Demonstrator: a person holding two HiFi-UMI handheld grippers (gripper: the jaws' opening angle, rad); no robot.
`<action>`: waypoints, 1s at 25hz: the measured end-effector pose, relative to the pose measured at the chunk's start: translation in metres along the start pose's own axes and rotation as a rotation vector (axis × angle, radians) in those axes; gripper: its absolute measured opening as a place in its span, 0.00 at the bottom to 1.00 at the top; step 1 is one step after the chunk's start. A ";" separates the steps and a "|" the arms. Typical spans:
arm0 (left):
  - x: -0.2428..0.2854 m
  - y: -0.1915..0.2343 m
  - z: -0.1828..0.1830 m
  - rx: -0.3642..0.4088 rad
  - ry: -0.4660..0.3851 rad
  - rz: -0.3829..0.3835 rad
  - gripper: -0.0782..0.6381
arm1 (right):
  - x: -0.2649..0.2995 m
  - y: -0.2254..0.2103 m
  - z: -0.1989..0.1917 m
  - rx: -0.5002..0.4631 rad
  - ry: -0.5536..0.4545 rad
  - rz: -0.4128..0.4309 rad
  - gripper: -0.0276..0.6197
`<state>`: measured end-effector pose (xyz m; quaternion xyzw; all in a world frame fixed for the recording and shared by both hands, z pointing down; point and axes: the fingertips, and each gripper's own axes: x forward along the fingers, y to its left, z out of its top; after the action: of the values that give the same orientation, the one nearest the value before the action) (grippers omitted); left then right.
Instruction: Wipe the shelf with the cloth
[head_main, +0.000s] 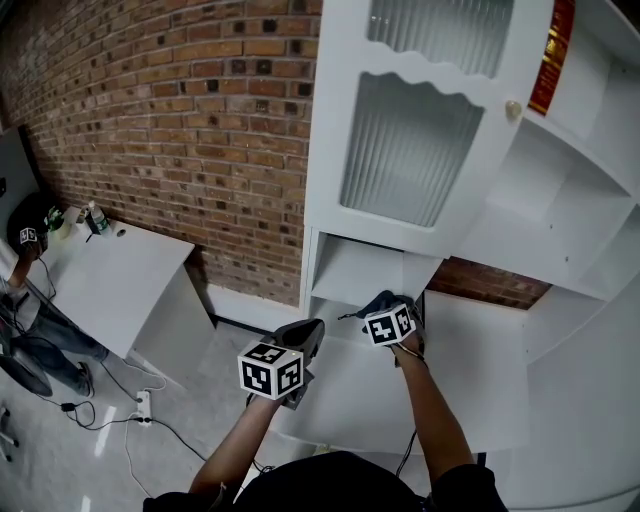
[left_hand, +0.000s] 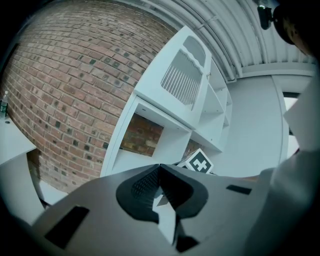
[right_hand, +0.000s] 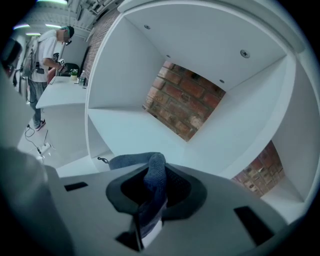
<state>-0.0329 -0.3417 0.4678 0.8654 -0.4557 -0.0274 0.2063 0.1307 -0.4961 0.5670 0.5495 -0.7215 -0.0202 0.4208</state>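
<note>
Left tongs (head_main: 308, 330) sit closest to me, pinched together with nothing in them, arm half bent, just outside the cabinet (head_main: 420, 150). Right tongs (head_main: 388, 300) reach further, arm stretched out to the mouth of the low shelf (right_hand: 132, 132), clamped on the cloth (right_hand: 155, 172). Cloth runs lengthwise along the jaws, with its end flopped forward-left over the tips.

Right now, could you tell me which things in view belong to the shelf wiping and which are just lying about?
In the job: grey-blue cloth, clamped in the right gripper; open white shelf compartment; left gripper, jaws shut, empty.
Lying about: white desk; white power strip on the floor; ribbed-glass cabinet door.
</note>
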 end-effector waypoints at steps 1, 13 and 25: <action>0.000 -0.002 -0.001 0.001 0.002 -0.003 0.13 | -0.001 -0.001 -0.002 0.000 0.003 -0.002 0.14; -0.004 -0.015 -0.004 0.006 0.002 -0.023 0.13 | -0.021 0.001 -0.023 0.011 0.019 0.011 0.14; -0.015 -0.026 -0.003 0.022 0.009 -0.049 0.13 | -0.056 0.002 -0.012 0.066 -0.047 0.014 0.15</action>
<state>-0.0209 -0.3158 0.4590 0.8787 -0.4338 -0.0233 0.1980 0.1390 -0.4441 0.5433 0.5575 -0.7352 -0.0064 0.3855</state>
